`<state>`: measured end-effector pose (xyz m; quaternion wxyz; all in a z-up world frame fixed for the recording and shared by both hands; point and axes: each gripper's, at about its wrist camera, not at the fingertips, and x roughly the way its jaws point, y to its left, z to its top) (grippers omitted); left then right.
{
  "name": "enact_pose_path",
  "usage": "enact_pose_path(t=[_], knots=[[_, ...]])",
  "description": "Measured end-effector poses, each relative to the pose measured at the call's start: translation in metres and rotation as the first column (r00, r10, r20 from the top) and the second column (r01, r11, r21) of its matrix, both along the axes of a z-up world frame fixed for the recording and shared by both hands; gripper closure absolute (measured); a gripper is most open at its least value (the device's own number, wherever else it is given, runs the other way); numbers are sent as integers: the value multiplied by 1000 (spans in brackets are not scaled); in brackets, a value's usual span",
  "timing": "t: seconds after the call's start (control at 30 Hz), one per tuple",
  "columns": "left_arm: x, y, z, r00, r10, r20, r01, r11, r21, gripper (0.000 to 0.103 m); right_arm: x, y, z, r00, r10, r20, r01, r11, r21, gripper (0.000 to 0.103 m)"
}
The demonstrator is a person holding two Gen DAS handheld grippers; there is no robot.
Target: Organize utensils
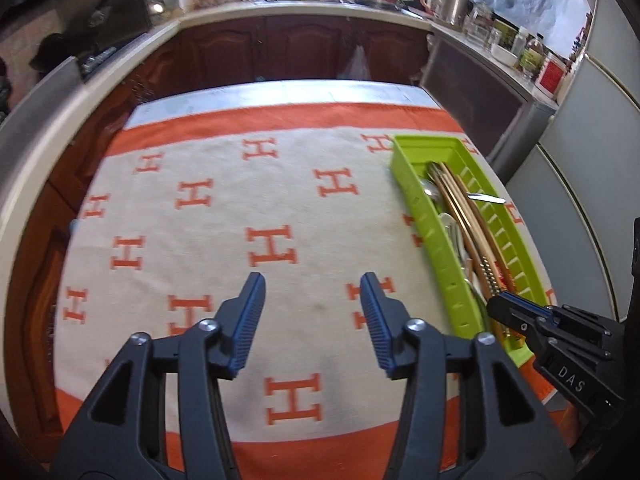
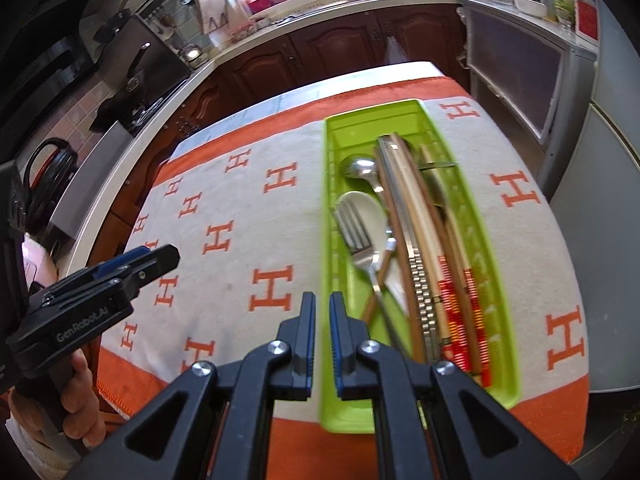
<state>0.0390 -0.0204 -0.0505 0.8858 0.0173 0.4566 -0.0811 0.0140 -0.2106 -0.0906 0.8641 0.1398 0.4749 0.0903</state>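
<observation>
Handle ends of the chopsticks (image 2: 424, 248) and fork (image 2: 356, 240) run under the right gripper (image 2: 322, 300) in its own view, so can't see where they stop. From the left wrist, the green tray (image 1: 432, 232) near end sits behind that gripper's black body; utensils inside are motion-smeared, can't sort spoon from fork. Both grippers' bases cut off at btm edge. Jars on the far counter (image 1: 520, 44) too blurred to read. Hand (image 2: 82, 400) on the left gripper only part visible, rest off frame.
</observation>
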Motion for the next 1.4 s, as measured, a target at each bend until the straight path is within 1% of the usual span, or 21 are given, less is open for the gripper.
enact_pose_path(t=[0.03, 0.1, 0.13, 0.17, 0.2, 0.27, 0.3, 0.43, 0.57, 0.63, 0.7, 0.8, 0.93, 1.4], knots=[[-5, 9, 5, 1000, 18, 17, -18, 1000, 7, 50, -1, 5, 1, 1000, 7, 4, -7, 1000, -1, 96], [-11, 19, 11, 999, 45, 30, -45, 999, 15, 39, -3, 17, 5, 1000, 17, 9, -17, 1000, 0, 96], [-14, 25, 14, 997, 65, 33, -66, 998, 16, 36, -4, 21, 6, 1000, 22, 11, -22, 1000, 2, 95], [-17, 31, 16, 996, 85, 34, -85, 996, 18, 31, -4, 26, 7, 1000, 27, 15, -28, 1000, 3, 90], [-20, 34, 18, 994, 103, 32, -103, 994, 21, 26, -6, 31, 10, 999, 33, 23, -33, 999, 1, 83], [-25, 41, 20, 991, 134, 27, -135, 990, 29, 24, -8, 40, 15, 999, 36, 36, -36, 999, -7, 73], [-27, 45, 21, 989, 145, 26, -146, 989, 28, 23, -9, 45, 19, 998, 38, 46, -38, 999, -8, 72], [-39, 56, 27, 983, 181, 35, -182, 983, 25, 22, -13, 59, 34, 996, 60, 69, -59, 998, -17, 71], [-49, 60, 32, 981, 190, 39, -191, 981, 24, 21, -23, 73, 53, 990, 83, 111, -80, 996, -35, 62], [-55, 61, 35, 979, 192, 60, -194, 981, 26, 21, -27, 78, 59, 988, 92, 127, -88, 995, -40, 60], [-59, 60, 37, 979, 190, 77, -193, 981, 32, 20, -31, 85, 63, 984, 102, 143, -93, 993, -66, 59], [-63, 61, 39, 978, 188, 90, -191, 981, 29, 20, -36, 92, 65, 982, 115, 151, -102, 990, -93, 59], [-66, 60, 38, 978, 189, 87, -192, 981, 27, 19, -38, 97, 64, 982, 113, 153, -95, 988, -120, 59], [-59, 58, 34, 981, 182, 73, -185, 982, 41, 19, -34, 90, 55, 989, 84, 124, -73, 993, -91, 59]])
